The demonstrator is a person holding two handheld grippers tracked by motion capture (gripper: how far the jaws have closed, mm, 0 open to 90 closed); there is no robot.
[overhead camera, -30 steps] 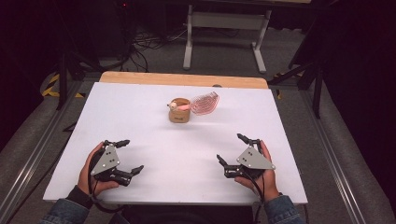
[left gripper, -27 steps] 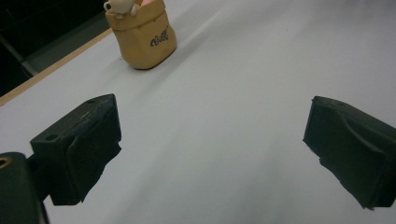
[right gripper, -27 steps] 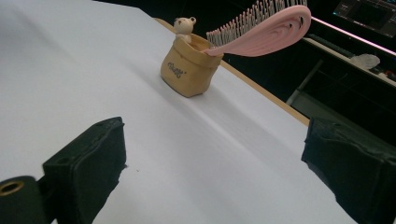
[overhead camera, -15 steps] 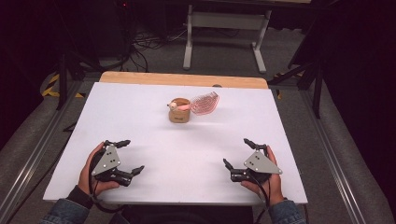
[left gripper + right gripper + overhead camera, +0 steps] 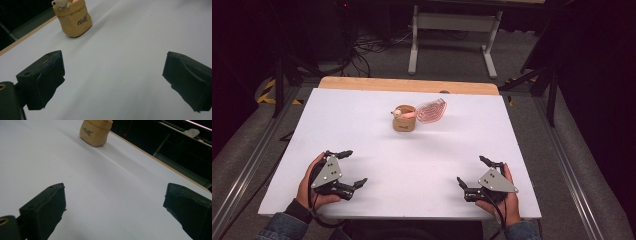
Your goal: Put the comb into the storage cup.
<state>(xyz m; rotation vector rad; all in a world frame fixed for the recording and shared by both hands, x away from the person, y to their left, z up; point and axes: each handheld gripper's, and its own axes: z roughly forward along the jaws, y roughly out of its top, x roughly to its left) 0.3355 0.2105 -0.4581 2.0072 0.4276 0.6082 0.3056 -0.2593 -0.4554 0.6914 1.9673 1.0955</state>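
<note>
Cup (image 5: 404, 120) mid-table, well beyond both claws

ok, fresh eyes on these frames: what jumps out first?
The tan sack-shaped pot toward the far middle of the white table, with a pink ribbed thing right beside it. Then the left gripper and right gripper, each hand-held near the table's near edge, jaws wide apart and holding nothing.

White table (image 5: 362, 125) with a tan wooden far edge; tan cup (image 5: 404, 122) with dark lettering; beside the cup, a pink ribbed object (image 5: 431, 110); black gripper jaws
</note>
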